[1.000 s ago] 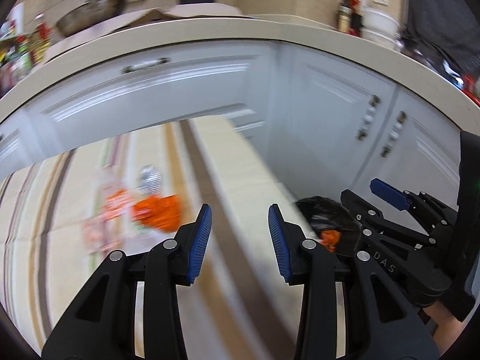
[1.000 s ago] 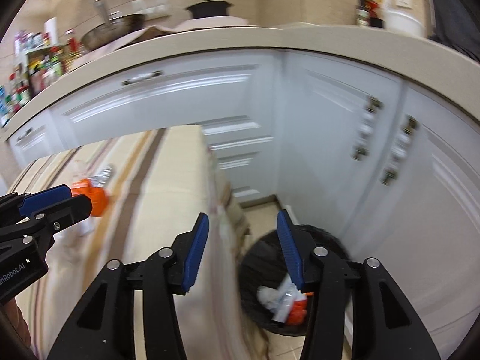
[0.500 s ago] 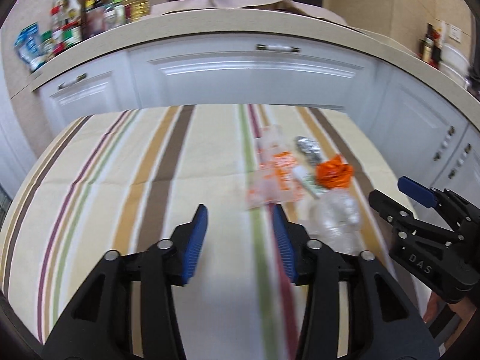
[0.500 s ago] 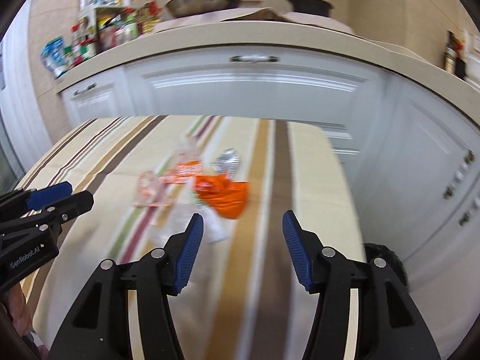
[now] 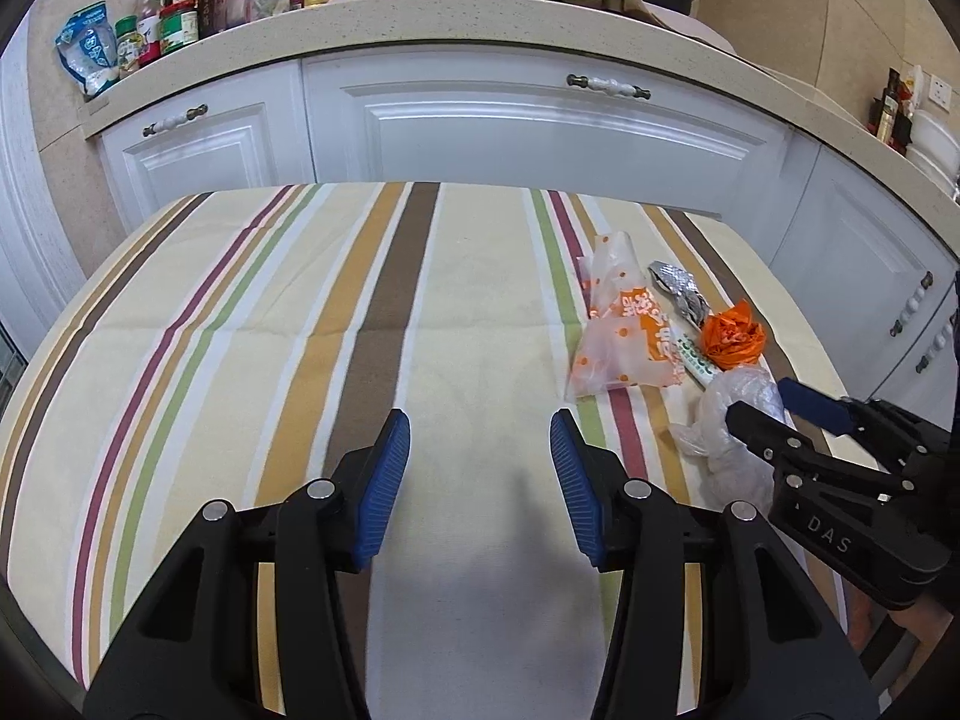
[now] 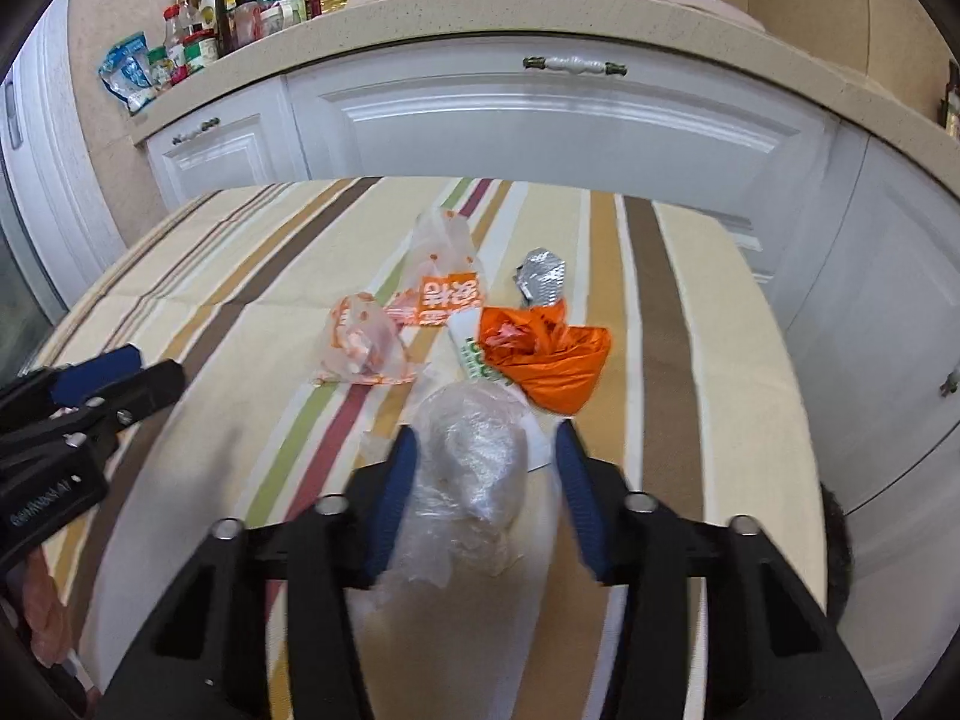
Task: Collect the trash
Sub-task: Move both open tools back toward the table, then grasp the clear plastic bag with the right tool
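Note:
Trash lies on the striped tablecloth (image 5: 300,324): a crumpled clear plastic bag (image 6: 468,456), an orange crumpled bag (image 6: 546,360), an orange-printed clear bag (image 6: 444,294), a foil scrap (image 6: 540,273) and a white-green wrapper (image 6: 471,348). My right gripper (image 6: 483,450) straddles the clear bag and its jaws are closing; the left pad touches the bag, while the right pad stands clear of it. In the left wrist view the same bag (image 5: 732,402) sits at the right gripper (image 5: 759,402). My left gripper (image 5: 480,438) hangs open over bare cloth, left of the trash.
White cabinets (image 5: 540,132) and a counter with bottles and jars (image 5: 180,6) stand behind the table. A black bin (image 6: 834,540) shows below the table's right edge. A second orange-printed bag (image 6: 360,342) lies left of the pile.
Both views swung from the cabinet corner and bin round to the table. The right gripper came down over the clear bag and its jaws narrowed. The left gripper stayed open.

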Tool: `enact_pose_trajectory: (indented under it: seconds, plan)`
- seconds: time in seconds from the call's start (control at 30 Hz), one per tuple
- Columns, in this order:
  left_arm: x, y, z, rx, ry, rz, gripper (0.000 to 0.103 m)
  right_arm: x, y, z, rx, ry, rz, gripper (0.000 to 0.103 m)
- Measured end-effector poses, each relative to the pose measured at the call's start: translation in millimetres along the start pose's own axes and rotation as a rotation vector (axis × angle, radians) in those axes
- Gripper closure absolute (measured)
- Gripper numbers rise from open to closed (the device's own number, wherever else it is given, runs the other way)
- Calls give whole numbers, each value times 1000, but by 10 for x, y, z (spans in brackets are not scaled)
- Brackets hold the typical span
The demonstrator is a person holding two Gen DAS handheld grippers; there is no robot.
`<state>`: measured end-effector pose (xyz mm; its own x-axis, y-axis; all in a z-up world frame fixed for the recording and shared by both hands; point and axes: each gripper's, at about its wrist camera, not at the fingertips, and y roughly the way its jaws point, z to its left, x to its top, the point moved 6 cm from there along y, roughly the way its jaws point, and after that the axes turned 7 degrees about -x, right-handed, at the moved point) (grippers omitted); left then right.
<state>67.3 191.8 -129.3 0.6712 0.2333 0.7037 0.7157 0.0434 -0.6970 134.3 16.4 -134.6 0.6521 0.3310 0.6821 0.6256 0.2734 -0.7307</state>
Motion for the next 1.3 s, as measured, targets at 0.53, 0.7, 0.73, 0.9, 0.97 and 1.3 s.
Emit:
enact_pose_trajectory:
  seconds: [0.53,0.7,0.73,0.9,0.97,1.3]
  plan:
    - [79,194,-575,-55,84,10,46,-33,-207,-471,-90,46,-65,68]
    - [125,334,-750,-43,129,12,40,-72,-198,-779,-130,90,-70,68]
    - [133,359,-771,-38,138,12,40,-79,-193,-826,-134,98,-70,68]
    - [185,537,-851,-4,173,26,36,-100,-140,-1071,-150,133,-70,68]
    - [213,589,-855,10,174,28,34,-105,-114,-1149,-154,142,-71,68]
    - [241,843,-865,30,208,71,36,-135,-28,-1371,-142,176,-65,68]
